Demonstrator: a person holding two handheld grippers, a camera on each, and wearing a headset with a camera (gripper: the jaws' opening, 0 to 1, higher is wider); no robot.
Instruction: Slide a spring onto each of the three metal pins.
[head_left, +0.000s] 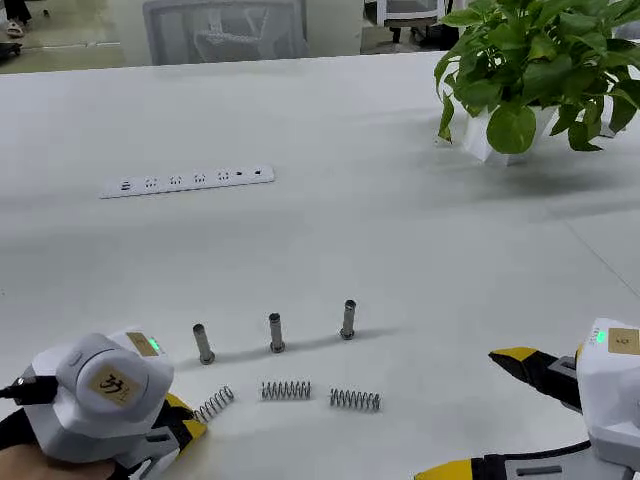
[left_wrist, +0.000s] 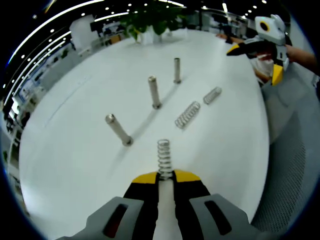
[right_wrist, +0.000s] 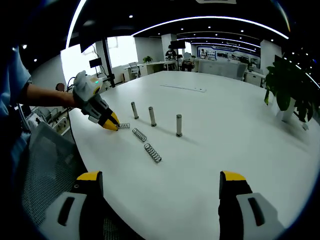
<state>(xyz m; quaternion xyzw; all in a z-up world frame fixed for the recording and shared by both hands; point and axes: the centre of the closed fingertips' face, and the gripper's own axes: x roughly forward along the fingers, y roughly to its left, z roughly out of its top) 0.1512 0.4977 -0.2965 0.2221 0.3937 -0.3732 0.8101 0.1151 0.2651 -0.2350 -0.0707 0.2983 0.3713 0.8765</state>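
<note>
Springs: 3 small silver wire coils, the left spring, middle spring and right spring, lie in a row on the white counter. They sit just in front of 3 short grey metal pins standing upright: left pin, middle pin, right pin. No pin has a spring on it yet, so I'd say the job is right at the start.

The left gripper, grey body with yellow-tipped black jaws, has its jaws pinched nearly together on the near end of the left spring. In the left gripper view the coil pokes straight out from between the tips. The other 2 springs lie loose, apart from each other. The right gripper hangs off to the side, jaws spread wide, holding nothing.

Handling guess: these look featherlight and squishy along their length, and round wire will want to roll or ping out of a hard pinch. I'd grab gently across the coil near 1 end, leaving the far end open to drop over a pin top. The pins look stiff, but a sideways bump might tip them.

Writing: the tan sticker on the left gripper has a dark logo I can't read. Marks on the long white power strip are too small to make out.
</note>
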